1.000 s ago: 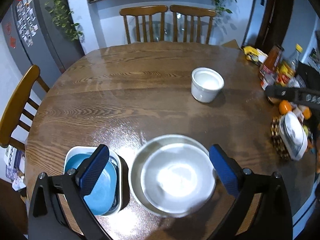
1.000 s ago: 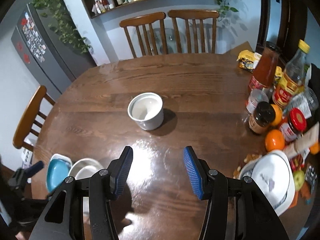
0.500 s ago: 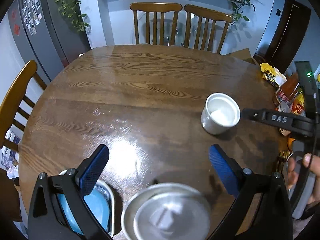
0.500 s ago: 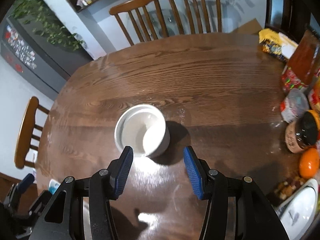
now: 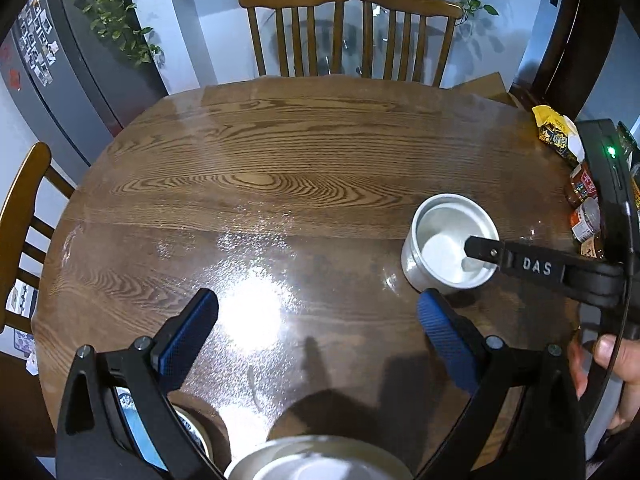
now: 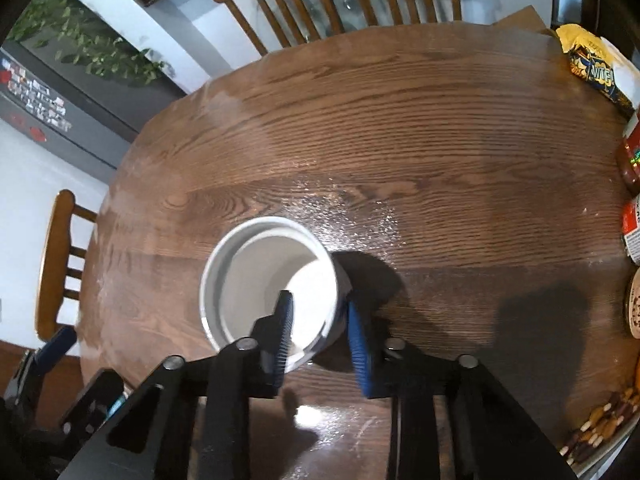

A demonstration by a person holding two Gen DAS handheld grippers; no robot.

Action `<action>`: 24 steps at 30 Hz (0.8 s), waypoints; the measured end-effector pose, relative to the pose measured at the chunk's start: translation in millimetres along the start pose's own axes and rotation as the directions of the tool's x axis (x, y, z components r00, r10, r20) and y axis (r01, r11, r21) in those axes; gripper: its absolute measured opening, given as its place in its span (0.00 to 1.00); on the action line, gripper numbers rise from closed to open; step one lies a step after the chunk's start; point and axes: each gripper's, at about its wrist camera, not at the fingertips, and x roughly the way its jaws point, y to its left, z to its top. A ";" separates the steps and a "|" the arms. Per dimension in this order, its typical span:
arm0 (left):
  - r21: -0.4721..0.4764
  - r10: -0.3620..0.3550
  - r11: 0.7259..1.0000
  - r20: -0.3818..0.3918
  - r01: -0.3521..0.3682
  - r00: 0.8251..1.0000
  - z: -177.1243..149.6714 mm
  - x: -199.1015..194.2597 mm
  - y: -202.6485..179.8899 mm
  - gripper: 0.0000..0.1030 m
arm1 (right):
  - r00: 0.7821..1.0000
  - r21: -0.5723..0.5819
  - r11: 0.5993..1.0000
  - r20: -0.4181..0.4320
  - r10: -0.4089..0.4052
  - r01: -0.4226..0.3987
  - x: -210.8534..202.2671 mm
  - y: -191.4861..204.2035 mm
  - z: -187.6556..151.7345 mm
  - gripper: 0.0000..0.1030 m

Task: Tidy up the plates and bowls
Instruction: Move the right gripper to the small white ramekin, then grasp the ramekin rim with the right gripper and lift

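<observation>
**Right tongs close on the white bowl's rim**

Right tongs (image 6: 320,344) straddle the near wall of the white ceramic bowl (image 6: 264,280), one blue pad inside, the other outside; the jaws have just been closing, and the pads look pressed on the rim. Left tongs (image 5: 316,328) hang spread and empty above the bare wood near the table's front edge. The bowl stands upright towards the right side of the round wooden table (image 5: 280,160). At the front edge lie a stack of grey plates (image 5: 320,460) and a blue dish (image 5: 140,440), partly hidden by the left tongs. The grasp appears to be the step in hand. Next, I judge, comes a level lift towards those stacked dishes, gripping firmly, since a glazed rim may slip.
</observation>
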 end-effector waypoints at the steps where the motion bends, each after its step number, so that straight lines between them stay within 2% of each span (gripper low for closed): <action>1: 0.001 -0.001 1.000 -0.002 0.001 1.000 1.8 2.3 -0.4 0.97 | 1.000 -0.002 1.000 -0.001 0.003 -0.003 -0.1 -1.9 -0.3 0.21; 2: 0.001 -0.001 1.000 -0.002 0.001 1.000 3.0 4.1 -1.7 0.97 | 1.000 -0.002 1.000 -0.002 0.013 -0.013 -0.6 -4.4 -0.7 0.19; 7: 0.004 -0.010 1.000 -0.022 0.010 1.000 6.7 14.5 -5.1 0.96 | 1.000 -0.032 0.999 -0.012 0.024 -0.024 0.3 -2.8 -3.0 0.19; 12: 0.013 -0.017 1.000 -0.042 0.017 0.999 3.6 20.2 -7.6 0.95 | 0.995 -0.044 0.995 -0.051 0.085 -0.087 2.7 4.9 -14.8 0.19; 17: 0.021 -0.014 1.000 -0.078 0.016 0.997 -5.2 26.7 -8.8 0.88 | 0.988 -0.044 0.990 -0.082 0.133 -0.137 4.8 12.9 -28.0 0.19; 24: 0.037 -0.024 0.999 -0.144 0.030 0.989 -16.6 39.4 -6.2 0.67 | 0.978 -0.032 0.982 -0.101 0.183 -0.187 5.5 19.1 -43.1 0.19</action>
